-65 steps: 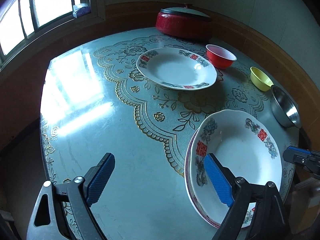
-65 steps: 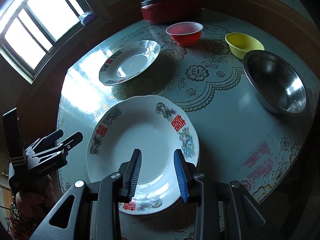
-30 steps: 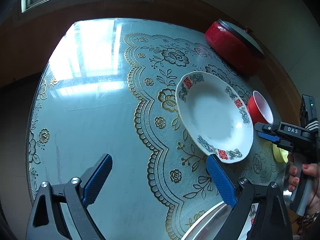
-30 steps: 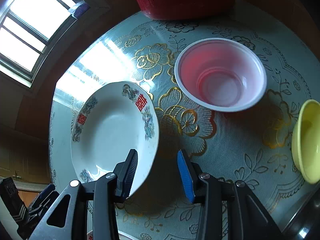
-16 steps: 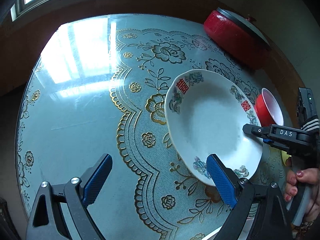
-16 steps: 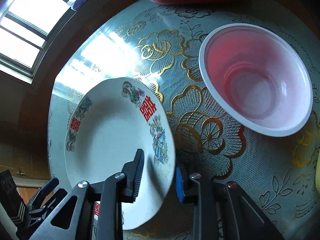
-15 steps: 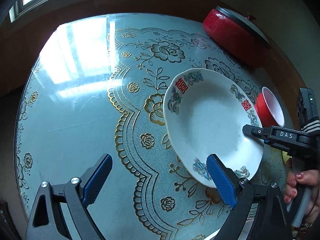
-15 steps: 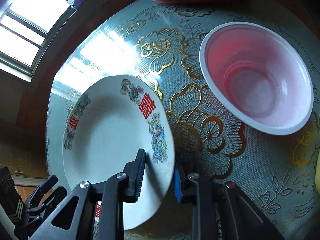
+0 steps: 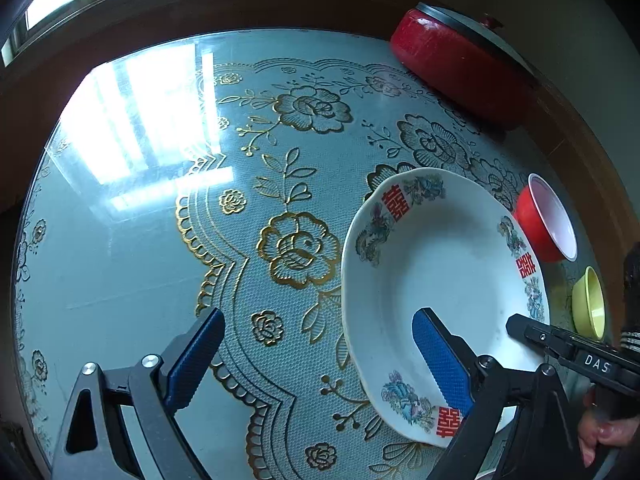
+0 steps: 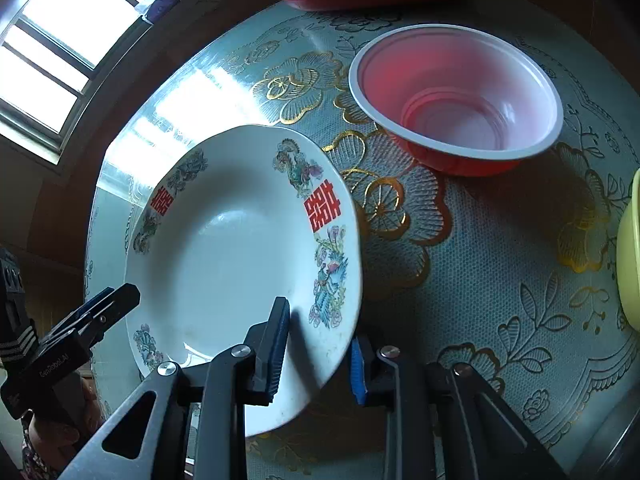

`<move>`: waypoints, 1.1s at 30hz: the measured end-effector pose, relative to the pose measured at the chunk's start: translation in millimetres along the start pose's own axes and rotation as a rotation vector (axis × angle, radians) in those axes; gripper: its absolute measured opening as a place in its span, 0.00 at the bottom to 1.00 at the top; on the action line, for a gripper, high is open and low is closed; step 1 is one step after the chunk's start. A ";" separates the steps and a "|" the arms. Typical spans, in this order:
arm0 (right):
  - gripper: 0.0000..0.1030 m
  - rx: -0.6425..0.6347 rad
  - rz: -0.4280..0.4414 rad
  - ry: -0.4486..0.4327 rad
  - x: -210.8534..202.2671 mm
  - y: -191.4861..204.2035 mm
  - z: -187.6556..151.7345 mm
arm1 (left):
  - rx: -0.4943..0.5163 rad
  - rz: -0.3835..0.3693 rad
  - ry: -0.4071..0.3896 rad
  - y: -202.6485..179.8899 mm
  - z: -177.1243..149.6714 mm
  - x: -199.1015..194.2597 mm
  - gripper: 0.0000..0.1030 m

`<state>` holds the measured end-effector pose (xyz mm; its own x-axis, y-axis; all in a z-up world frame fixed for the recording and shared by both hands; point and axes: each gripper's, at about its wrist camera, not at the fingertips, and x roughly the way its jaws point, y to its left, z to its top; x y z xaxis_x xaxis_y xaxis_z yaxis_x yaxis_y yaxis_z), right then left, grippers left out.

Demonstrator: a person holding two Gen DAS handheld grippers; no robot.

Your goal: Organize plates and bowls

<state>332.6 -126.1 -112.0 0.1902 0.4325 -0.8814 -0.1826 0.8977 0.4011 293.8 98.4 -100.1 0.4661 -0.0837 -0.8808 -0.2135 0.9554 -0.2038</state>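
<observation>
A white plate with red characters and flower prints lies on the lace-patterned table. My right gripper is shut on the plate's near right rim, one pad on the inside and one under the edge, and that edge looks slightly raised. In the left wrist view the right gripper shows at the plate's right rim. My left gripper is open; its right finger hovers over the plate's near side and its left finger is over bare table. It holds nothing.
A red bowl with a white inside stands just beyond the plate, a yellow bowl to its right. A red lidded pot sits at the table's far edge. The glass-topped table stretches left toward the window. A hand holds the right gripper.
The right gripper's jaws closed on the plate's rim and the gripper sank closer. The left gripper moved toward the plate; its right finger now hangs over it.
</observation>
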 end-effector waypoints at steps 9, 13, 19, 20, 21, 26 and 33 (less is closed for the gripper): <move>0.29 -0.012 0.016 -0.043 -0.5 -5.2 6.7 | 0.061 -0.059 0.014 -17.5 8.0 21.1 0.62; 0.30 0.022 0.063 -0.066 0.9 -13.0 12.9 | 0.104 -0.061 0.007 -22.2 12.6 28.0 0.45; 0.29 0.062 0.152 -0.077 3.5 -28.8 17.2 | 0.187 -0.083 -0.012 -33.3 13.4 31.4 0.39; 0.27 0.060 0.147 -0.079 3.1 -32.5 23.1 | 0.198 -0.074 -0.023 -34.9 12.6 31.7 0.39; 0.26 0.049 0.134 -0.082 1.8 -32.8 22.9 | 0.200 -0.070 -0.031 -35.8 12.6 32.6 0.39; 0.23 -0.064 0.054 -0.078 -2.0 -18.6 20.7 | 0.199 -0.065 -0.036 -30.2 12.0 30.5 0.39; 0.20 -0.033 0.091 -0.054 -6.3 -18.9 8.8 | 0.217 -0.077 -0.028 -21.7 -1.0 21.3 0.38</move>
<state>343.4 -145.1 -111.9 0.2225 0.5166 -0.8268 -0.2331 0.8517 0.4694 307.5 75.6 -114.9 0.4978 -0.1541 -0.8535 0.0121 0.9852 -0.1708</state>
